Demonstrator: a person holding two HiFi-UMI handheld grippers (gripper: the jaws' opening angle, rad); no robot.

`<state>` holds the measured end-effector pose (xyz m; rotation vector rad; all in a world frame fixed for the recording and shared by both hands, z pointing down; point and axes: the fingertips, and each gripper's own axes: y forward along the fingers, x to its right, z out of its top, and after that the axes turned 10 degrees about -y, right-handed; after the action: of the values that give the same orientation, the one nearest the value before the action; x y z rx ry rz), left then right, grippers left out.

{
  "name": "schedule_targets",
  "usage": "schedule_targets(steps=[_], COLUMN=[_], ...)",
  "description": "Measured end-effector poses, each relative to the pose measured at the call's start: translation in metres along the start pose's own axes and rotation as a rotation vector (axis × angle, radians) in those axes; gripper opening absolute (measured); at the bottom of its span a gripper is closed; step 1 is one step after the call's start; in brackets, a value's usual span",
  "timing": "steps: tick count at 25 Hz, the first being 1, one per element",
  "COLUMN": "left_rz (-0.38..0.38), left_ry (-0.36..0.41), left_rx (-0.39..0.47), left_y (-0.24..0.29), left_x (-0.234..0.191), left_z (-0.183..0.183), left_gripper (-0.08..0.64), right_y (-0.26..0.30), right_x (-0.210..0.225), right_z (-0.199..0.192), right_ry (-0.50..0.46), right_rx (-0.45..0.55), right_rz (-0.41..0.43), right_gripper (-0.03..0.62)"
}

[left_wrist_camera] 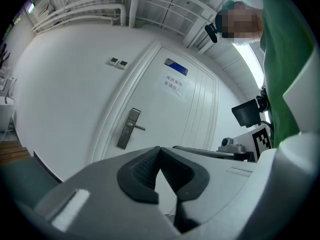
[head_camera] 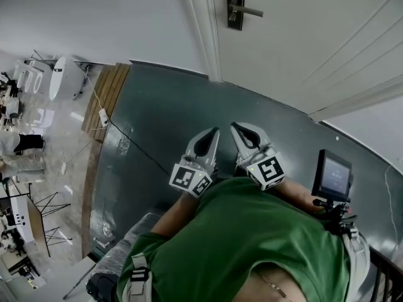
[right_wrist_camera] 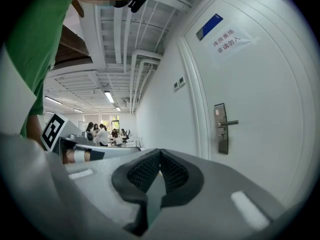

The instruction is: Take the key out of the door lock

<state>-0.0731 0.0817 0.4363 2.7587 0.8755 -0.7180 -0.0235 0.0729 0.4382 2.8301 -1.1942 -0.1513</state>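
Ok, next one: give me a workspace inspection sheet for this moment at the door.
Surface: dark floor in front of a white door; no table.
Job's things: lock plate with lever handle on the door; the key is too small to make out.
Clutter: small monitor on a stand at the right.
Grippers: left gripper and right gripper both shut and empty, held close to the person's body, well clear of the lock.
Cables: black cable across the floor; white cable over the wooden strip.
Surroundings: paper notice on the door; open office with people to the left.
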Motion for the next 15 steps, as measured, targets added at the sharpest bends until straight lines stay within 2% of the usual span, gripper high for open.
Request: schedule_targets(steps=[15], left_rz=[-0.023], left_ry=[0.056], left_rx=[-0.088], left_y=[0.065], left_x=[0.031], left_z=[-0.008], left_gripper=[0.000], right_y=[-0.013], right_x=[0.066], right_z=[0.007], right_ry=[0.035], right_rx=[0.018], right_rz=[-0.015], right_gripper=[-0.003])
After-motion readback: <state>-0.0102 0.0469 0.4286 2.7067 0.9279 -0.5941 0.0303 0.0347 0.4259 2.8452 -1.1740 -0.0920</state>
